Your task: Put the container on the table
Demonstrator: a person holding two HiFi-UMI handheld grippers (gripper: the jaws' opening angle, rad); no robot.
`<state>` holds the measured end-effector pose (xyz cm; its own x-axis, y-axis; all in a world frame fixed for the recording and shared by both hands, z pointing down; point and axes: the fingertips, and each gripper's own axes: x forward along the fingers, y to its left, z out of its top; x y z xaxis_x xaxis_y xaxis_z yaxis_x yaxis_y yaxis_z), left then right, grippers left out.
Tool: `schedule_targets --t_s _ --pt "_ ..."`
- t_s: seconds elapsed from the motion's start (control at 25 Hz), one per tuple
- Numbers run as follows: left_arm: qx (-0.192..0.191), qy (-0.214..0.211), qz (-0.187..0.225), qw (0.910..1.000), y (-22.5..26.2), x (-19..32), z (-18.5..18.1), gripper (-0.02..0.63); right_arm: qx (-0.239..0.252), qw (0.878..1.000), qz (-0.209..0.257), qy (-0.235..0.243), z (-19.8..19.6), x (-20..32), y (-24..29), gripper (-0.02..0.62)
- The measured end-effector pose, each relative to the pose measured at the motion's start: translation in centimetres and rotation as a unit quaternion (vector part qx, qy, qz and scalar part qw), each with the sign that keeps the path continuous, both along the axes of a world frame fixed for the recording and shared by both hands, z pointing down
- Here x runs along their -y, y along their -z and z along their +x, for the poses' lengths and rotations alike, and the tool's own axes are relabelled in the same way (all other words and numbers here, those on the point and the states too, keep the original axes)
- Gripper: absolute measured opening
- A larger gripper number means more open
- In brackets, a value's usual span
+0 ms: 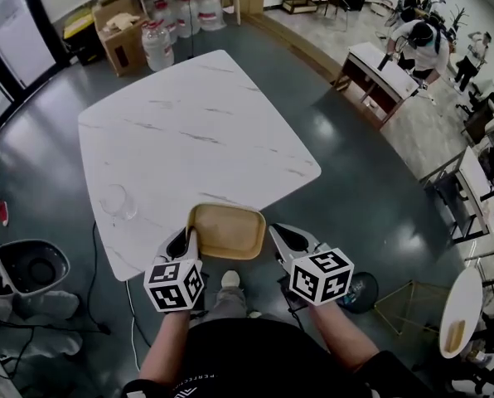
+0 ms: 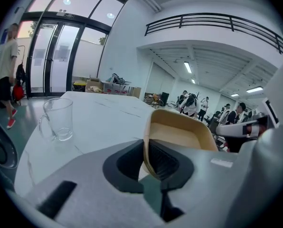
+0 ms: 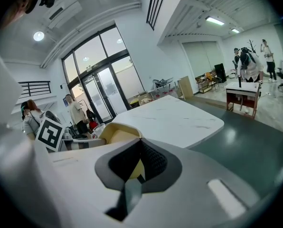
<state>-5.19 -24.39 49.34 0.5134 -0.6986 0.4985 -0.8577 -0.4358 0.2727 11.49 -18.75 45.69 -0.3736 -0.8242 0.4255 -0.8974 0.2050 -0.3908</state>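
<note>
We see the table (image 1: 189,131), white with grey veins. The container (image 1: 226,230), a tan tray, sits over the table's near edge, between the 2 grippers. The left gripper (image 1: 185,240) is clenched on its left rim and the right gripper (image 1: 278,237) on its right rim. We cannot tell whether it touches the tabletop. 1 glass (image 1: 118,201) stands left of it, apart.

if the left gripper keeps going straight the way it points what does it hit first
Probably nothing but the table: the left gripper, shut on the container, points across bare tabletop, and the glass mug sits left of that line. Its height is unclear.
</note>
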Motion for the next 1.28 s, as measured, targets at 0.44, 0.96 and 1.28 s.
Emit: schedule_targets --t_s 0.44,0.96,1.28 --pt "0.006 -0.013 -0.02 0.9997 -1.8 7.5 -1.6 0.023 -0.008 1.0 -0.019 -0.011 -1.5 7.1 -1.2 0.002" --pt "-0.003 -0.001 -0.04 0.9992 -2.8 12.4 -1.2 0.023 -0.02 0.999 -0.036 0.0 -1.0 12.0 -1.7 0.002" --pt "0.009 0.021 -0.049 0.9985 -3.4 15.7 0.3 0.025 -0.02 0.999 -0.03 0.028 0.8 17.0 -1.5 0.002"
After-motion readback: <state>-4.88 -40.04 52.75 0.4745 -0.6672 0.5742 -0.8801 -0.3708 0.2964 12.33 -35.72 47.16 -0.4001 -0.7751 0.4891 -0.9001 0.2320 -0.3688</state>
